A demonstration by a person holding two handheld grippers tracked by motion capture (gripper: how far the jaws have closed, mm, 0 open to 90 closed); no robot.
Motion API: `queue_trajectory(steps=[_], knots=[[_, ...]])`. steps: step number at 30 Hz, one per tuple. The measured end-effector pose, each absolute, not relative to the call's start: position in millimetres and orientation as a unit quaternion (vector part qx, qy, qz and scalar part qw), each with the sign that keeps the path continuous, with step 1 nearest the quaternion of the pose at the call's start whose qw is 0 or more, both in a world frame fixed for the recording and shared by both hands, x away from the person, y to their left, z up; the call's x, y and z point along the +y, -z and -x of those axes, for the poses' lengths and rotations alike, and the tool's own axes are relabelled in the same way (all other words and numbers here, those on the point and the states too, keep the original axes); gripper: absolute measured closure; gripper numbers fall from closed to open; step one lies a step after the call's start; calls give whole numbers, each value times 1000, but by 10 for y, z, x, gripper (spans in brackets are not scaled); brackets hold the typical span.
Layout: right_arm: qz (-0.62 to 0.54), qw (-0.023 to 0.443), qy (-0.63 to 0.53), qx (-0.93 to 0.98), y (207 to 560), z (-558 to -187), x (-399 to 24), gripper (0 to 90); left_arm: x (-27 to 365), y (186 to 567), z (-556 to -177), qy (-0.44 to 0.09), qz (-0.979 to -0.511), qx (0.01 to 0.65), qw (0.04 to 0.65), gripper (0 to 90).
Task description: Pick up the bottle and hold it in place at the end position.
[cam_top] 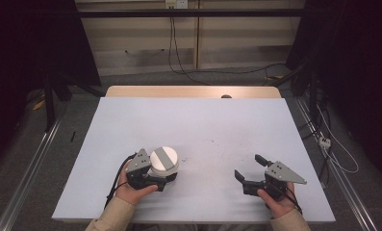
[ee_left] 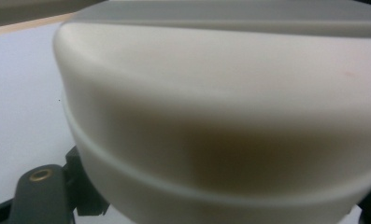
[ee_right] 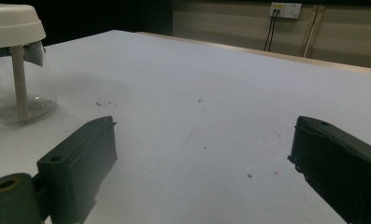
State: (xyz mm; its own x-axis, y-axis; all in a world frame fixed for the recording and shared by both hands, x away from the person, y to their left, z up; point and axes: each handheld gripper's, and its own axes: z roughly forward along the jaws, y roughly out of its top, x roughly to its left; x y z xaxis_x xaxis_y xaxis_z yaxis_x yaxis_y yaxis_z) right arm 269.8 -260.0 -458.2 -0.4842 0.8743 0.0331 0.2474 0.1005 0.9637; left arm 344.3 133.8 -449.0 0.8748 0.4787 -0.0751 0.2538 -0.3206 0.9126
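Near table's front edge, left tongs (cam_top: 168, 177) pinching jar (cam_top: 164, 161), right tongs (cam_top: 248, 166) spread.

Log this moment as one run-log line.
left gripper: shut on white-lidded clear jar | right gripper: open, holding nothing, above table | jar: upright on table

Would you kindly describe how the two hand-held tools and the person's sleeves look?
Both the left tool and the right tool are black, two-jawed, each topped by a grey three-cornered plate. Black cables trail from both. A brass-coloured insert sits in a jaw base. The sleeves are beige.
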Motion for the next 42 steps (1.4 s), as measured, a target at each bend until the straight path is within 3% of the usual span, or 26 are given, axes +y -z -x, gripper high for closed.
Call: queue_trajectory(steps=[12,42], knots=[[-409,299,-529,680,4578,-2701,-2601,67,1330,4444,-3464,-135,-795,230,545,183],[-402,301,-533,681,4560,-2707,-2585,67,1132,4313,-3643,-148,-774,238,568,184]])
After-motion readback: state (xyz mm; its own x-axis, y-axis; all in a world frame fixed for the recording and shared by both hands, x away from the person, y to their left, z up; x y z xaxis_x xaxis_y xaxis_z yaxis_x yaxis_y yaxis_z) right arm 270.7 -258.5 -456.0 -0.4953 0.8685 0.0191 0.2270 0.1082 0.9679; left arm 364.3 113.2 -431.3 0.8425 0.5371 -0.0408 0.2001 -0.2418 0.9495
